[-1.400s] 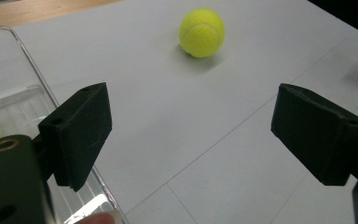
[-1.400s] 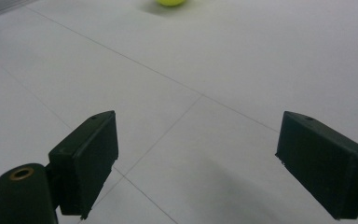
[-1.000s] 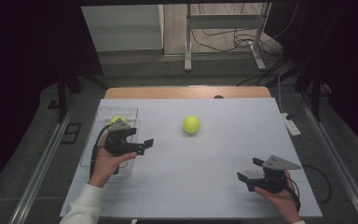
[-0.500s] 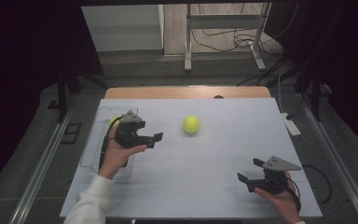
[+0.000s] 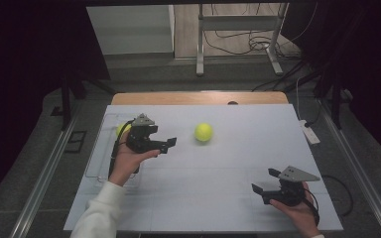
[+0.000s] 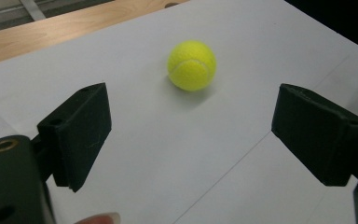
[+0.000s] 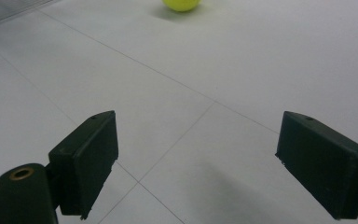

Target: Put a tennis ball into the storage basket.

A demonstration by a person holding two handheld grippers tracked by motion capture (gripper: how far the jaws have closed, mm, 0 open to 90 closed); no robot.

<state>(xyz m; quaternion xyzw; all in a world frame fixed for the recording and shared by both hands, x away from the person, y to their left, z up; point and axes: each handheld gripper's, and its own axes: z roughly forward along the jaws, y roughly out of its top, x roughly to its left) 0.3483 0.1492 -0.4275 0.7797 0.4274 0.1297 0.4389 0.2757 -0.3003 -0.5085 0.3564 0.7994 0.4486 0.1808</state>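
The tennis ball (image 5: 204,132) lies free on the table (image 5: 218,198), ahead of the left gripper's (image 5: 170,144) open, empty jaws.

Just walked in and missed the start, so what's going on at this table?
A person holds a gripper in each hand over a white table. The left gripper is open, empty and pointed at a yellow tennis ball lying loose ahead of it, not yet touching it. A second yellow ball sits in a clear tray behind that hand. The right gripper rests open near the table's front edge.
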